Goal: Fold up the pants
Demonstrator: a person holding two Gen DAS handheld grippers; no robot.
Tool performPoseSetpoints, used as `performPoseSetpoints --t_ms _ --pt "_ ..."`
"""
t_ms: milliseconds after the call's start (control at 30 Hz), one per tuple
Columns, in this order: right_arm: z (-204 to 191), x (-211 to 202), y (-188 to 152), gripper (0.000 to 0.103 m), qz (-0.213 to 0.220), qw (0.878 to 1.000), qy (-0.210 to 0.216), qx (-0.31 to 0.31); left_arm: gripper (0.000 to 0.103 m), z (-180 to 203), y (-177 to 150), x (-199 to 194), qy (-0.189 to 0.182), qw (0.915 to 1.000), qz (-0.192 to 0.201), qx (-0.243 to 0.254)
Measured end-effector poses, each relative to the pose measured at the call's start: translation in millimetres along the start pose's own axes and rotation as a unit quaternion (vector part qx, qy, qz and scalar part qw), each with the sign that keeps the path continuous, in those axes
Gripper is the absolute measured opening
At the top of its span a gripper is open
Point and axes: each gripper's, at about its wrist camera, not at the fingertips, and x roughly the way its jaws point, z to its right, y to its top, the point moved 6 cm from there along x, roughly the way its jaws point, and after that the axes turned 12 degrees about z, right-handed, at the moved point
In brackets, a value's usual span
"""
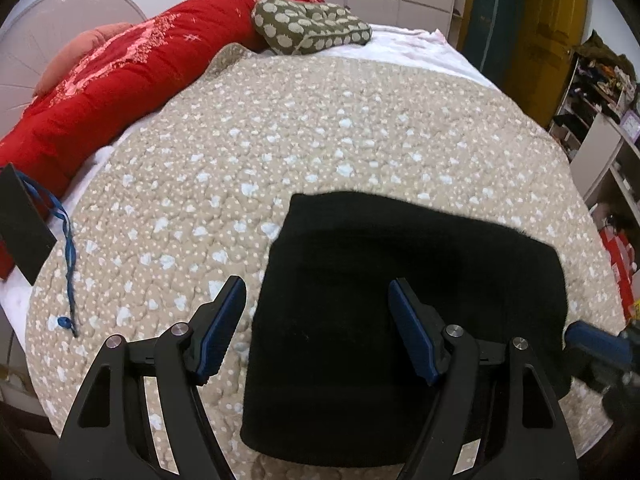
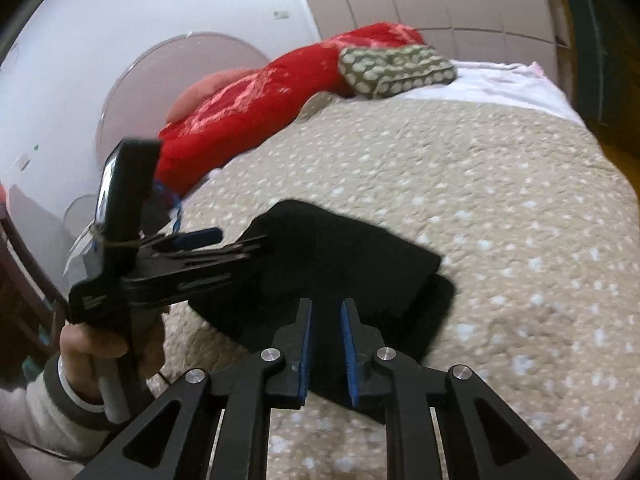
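Black pants point(image 1: 408, 308) lie folded into a compact rectangle on the beige quilt point(image 1: 304, 136); they also show in the right wrist view point(image 2: 344, 256). My left gripper point(image 1: 318, 300) is open wide and empty, hovering over the pants' left edge. It shows side-on in the right wrist view point(image 2: 224, 240), held by a hand. My right gripper point(image 2: 327, 312) is open by a narrow gap and empty, above the near edge of the folded pants. One of its blue pads point(image 1: 600, 344) shows at the right in the left wrist view.
A red duvet point(image 1: 120, 80) and an olive dotted pillow point(image 1: 312, 24) lie at the bed's far side. A blue cord point(image 1: 66, 256) lies on the quilt at left. Shelves point(image 1: 600, 120) stand right of the bed.
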Motion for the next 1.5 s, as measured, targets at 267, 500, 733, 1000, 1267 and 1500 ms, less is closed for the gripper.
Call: performPoseSetpoints --t_ms 267,500,733,1000,1267,1500 --pt "18.6 20.8 -32.9 0.016 -0.04 0.999 -0.009 0.033 0.075 4.1 -6.7 2.8 -0.001 1.0 0.006 -0.003" --pt "15.9 3.8 -16.8 0.017 -0.024 0.999 -0.018 0.019 0.075 4.4 -7.0 2.3 -0.001 1.0 0.009 -0.003" --pt "12.4 -0.1 -7.1 0.018 -0.003 1.0 -0.012 0.023 0.075 4.4 -7.6 1.9 0.004 0.9999 0.007 -0.006" --pt "20.1 20.5 -23.6 0.023 -0.033 0.998 -0.014 0.042 0.076 5.8 -8.1 2.1 0.002 1.0 0.006 0.005" --pt "19.3 11.0 -11.0 0.035 -0.02 0.999 -0.021 0.042 0.076 -4.7 -0.7 -5.1 0.002 0.9999 0.01 -0.004" --pt "48.1 3.7 -10.0 0.051 0.004 0.994 -0.04 0.103 0.076 -30.0 4.4 -2.9 -0.038 0.9978 -0.011 -0.053"
